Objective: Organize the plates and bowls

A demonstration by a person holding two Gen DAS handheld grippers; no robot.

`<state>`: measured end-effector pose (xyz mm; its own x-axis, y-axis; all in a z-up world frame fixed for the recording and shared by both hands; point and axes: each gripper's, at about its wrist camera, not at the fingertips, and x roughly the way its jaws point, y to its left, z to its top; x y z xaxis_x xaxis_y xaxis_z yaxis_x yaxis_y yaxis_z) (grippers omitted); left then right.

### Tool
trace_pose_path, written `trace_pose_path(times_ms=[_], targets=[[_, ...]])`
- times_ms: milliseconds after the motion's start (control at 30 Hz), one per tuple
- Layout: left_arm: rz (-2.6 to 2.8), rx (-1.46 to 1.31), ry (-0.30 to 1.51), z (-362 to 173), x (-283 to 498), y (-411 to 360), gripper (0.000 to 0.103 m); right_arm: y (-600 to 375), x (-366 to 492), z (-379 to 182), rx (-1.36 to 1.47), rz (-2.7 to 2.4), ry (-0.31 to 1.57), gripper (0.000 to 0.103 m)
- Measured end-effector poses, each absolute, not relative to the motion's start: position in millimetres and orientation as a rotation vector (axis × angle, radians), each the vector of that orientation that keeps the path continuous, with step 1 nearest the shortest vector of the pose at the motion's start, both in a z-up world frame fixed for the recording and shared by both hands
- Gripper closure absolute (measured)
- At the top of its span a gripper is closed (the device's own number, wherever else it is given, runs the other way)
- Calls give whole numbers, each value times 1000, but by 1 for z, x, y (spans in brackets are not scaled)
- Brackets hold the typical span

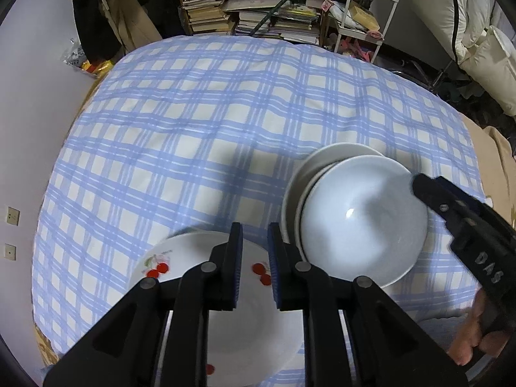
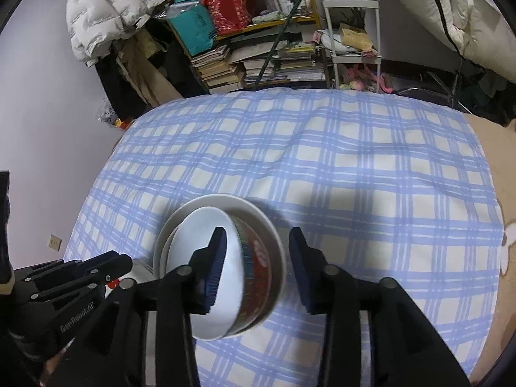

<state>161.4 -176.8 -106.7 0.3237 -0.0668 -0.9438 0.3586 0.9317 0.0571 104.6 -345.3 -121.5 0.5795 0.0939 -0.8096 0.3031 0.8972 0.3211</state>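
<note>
In the left wrist view, the left gripper (image 1: pixel 254 264) is pointing down over a white plate (image 1: pixel 193 258) with red cherry prints. This plate is lying on a table with a blue and white checked cloth (image 1: pixel 225 122), at the near edge. The fingers are standing narrow, with only a small gap, and nothing is between them. Just to the right, a white bowl (image 1: pixel 361 219) is sitting tilted inside a second white bowl (image 1: pixel 309 167). The right gripper (image 1: pixel 419 187) is reaching to the far rim of the tilted bowl.

In the right wrist view, the right gripper (image 2: pixel 258 251) is looking down on the same two bowls. The inner bowl (image 2: pixel 209 277), with a red pattern on its outside, is leaning inside the outer bowl (image 2: pixel 225 203). The fingers are standing half open on both sides of the inner bowl's rim, and the pads are not pressing on it. The left gripper (image 2: pixel 122 264) is showing at the lower left, over the plate (image 2: pixel 142 271).
</note>
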Motion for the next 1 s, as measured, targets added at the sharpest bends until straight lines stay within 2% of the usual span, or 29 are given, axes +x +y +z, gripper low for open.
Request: trace_pose_path(times_ms=[233,300,433,533,600,767,1000], targets=[[-258,267,1213,-104,173,-166,82,-365,98,-125,484,-128,1022,58],[-265,262,1211,-105,175,-165,77,-371,95,-130,522,-119,1036,58],[-280,248,1208,-108,179,-165,62,-385,91,-134,590,-127,1041,58],[-281,254,1206,-110,182,-168,60,-389,94,-143,563,-149,1108,58],[-293,251,1215,-112,184,-170,59,-390,97,-149,554,-150,1143,49],[-298,259,1236,-120,189,-175,57,-386,100,-163,572,-134,1206,36],[-306,250,1271,-127,197,-176,57,-385,104,-171,578,-148,1219,34]])
